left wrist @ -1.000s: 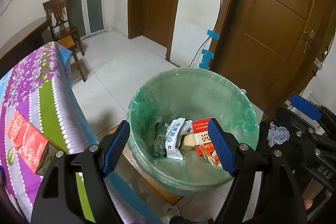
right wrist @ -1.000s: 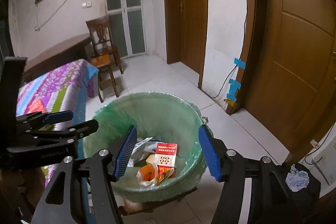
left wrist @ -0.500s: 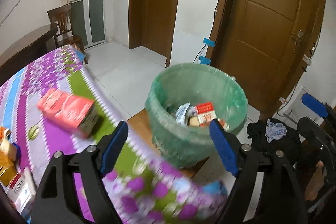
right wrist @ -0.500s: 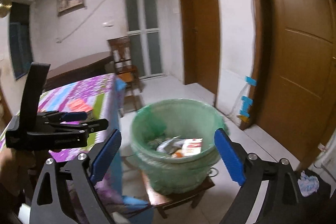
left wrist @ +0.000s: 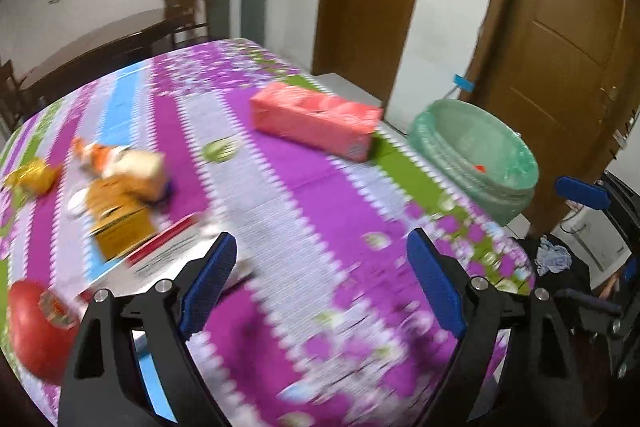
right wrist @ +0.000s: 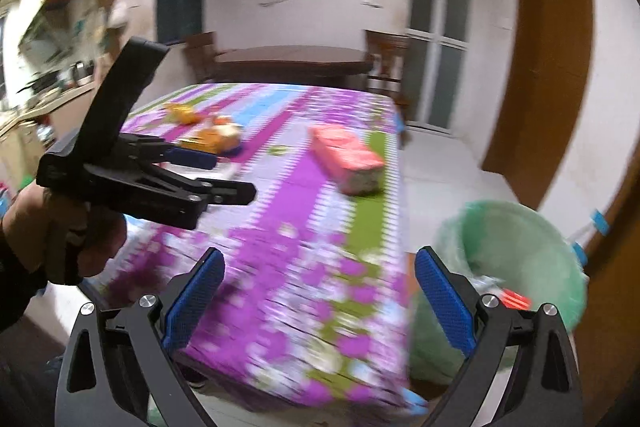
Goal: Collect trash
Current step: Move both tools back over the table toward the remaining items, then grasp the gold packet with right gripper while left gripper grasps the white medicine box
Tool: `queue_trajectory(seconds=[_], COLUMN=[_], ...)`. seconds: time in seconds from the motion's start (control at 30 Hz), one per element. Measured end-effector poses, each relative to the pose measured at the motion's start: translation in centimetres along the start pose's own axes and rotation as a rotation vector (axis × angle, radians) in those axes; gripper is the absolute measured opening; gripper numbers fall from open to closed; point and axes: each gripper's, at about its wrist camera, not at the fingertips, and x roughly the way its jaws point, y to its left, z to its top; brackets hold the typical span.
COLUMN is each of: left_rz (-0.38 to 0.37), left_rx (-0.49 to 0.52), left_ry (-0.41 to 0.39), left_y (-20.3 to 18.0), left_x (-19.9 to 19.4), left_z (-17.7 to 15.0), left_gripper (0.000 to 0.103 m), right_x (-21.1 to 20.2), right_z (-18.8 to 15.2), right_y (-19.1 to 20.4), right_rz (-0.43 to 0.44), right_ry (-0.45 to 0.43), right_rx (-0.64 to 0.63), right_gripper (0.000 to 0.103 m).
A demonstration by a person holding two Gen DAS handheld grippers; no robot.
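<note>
My left gripper (left wrist: 322,283) hangs over the near part of the table (left wrist: 304,195), its 2 blue pads spread wide with nothing between them. My right gripper (right wrist: 320,301) is likewise spread and empty, hovering over the table's near corner, beside the bin. In the right wrist view I can see the left gripper from the side, held in a hand (right wrist: 60,227) above the cloth.

Both views are smeared with motion blur. Just off the left pad lies a flat red-and-white packet (left wrist: 168,247), touching a mustard-yellow box (left wrist: 120,223). Past that sits an orange-and-white wrapper heap (left wrist: 124,163), and a gold wrapper (left wrist: 34,177) further left. A red round thing (left wrist: 36,331) sits at the near left edge; I cannot tell what it is. The pink carton (left wrist: 316,121) lies on its side toward the far right edge of the table.

The green-lined trash bin (left wrist: 476,155) stands off the table's right side, with some red scrap visible inside.
</note>
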Motion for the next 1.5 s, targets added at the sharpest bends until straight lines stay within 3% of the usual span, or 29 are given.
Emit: queue_trajectory(seconds=[0.13,0.3,0.37,0.43,0.5,0.67,0.87,0.93,1.07,1.3,1.4,1.5], left_rz=[0.018,0.063,0.106,0.134,0.15,0.185,0.169,0.157,0.147,0.11,0.051,-0.03], left_rx=[-0.037,-0.16,-0.213,-0.276,-0.318,-0.404,-0.348,-0.344,-0.335,-0.288,-0.219,-0.072], left_ry=[-0.032,-0.117,-0.147,-0.164,-0.174,-0.176,-0.137,-0.132,-0.128,-0.116,-0.075,-0.002], left_y=[3.0,8.6,11.2,13.7,15.5,19.1,19.9,20.0,20.1,18.7,16.5,12.6], left_x=[-2.9,-7.4,-8.9,-9.8,-10.3,-10.5,-10.0,-9.9,-9.8,-9.0,-7.9,-6.1], left_z=[-0.7,-0.8,-0.9,-1.1,-1.4,-2.0,-2.2,-2.4,-2.2,-1.4,-1.4,-1.7], left_gripper=[0.084,0.089,0.089,0.089,0.089,0.089,0.089,0.089,0.089,0.09,0.09,0.09], right_x=[1.5,3.9,5.4,8.0,10.7,17.8,25.9,27.1,26.5,21.4,19.4,18.3], right_z=[1.3,4.3,5.6,7.5,9.2,12.7,14.6,14.5,13.3,9.7,8.7,7.9], right_y=[2.8,5.3,5.9,7.1,8.7,11.7,13.8,14.0,14.3,11.4,8.9,6.0], right_rz=[0.093,0.179,0.224,0.259,0.269,0.266,0.225,0.208,0.195,0.203,0.187,0.165], right_ry=[0.007,0.0,0.006,0.036,0.071,0.175,0.303,0.315,0.317,0.332,0.319,0.307], right_rx=[-0.009,-0.014,-0.016,-0.015,-0.04,-0.074,-0.072,-0.078,-0.119,-0.141,-0.113,-0.04], right_gripper=[0.095,0.095,0.085,0.069,0.063,0.063,0.063,0.051,0.049,0.049,0.047,0.044])
